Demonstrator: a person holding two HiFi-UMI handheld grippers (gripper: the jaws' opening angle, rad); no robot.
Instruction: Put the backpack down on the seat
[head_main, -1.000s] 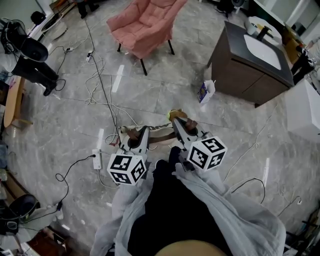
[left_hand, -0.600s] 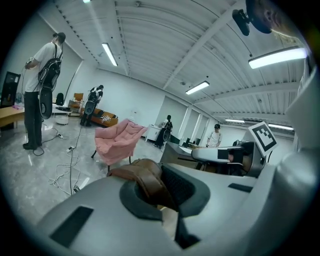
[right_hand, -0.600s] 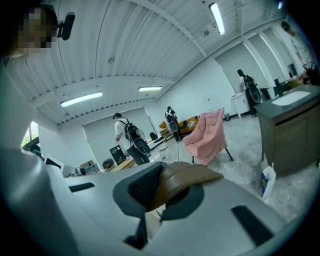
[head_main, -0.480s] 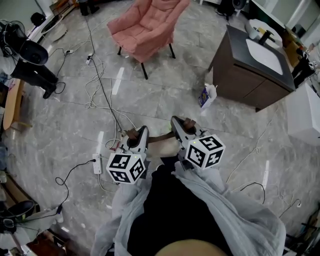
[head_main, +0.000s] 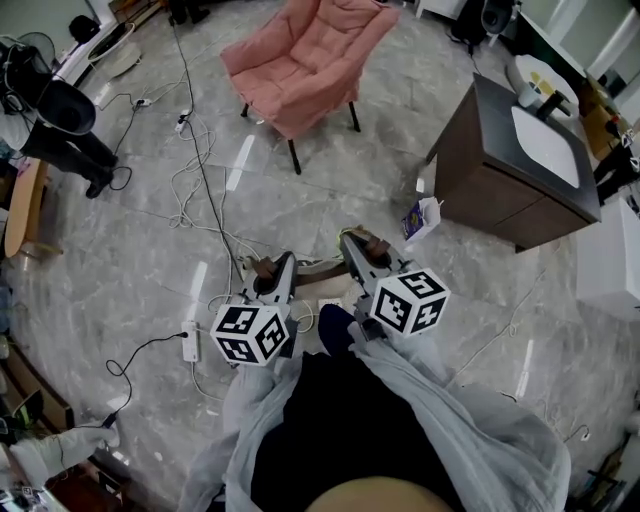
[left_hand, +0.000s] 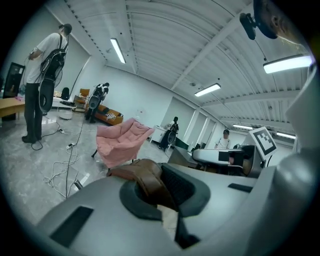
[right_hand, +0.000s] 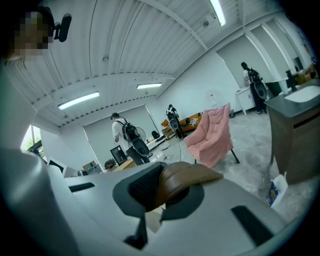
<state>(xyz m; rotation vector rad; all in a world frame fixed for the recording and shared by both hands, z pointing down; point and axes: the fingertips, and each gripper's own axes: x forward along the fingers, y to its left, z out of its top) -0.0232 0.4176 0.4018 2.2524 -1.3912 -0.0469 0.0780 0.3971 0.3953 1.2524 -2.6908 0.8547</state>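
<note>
Grey marble floor (head_main: 380, 190), pink chair (head_main: 300, 60)

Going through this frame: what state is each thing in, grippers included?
left gripper: jaws shut on the backpack's brown strap.
right gripper: jaws shut on the other brown strap.
backpack: carried by its straps, not yet on the seat.
pink chair: upright, seat empty.
cabinet: front closed.
small bag: standing on the floor beside the cabinet.
</note>
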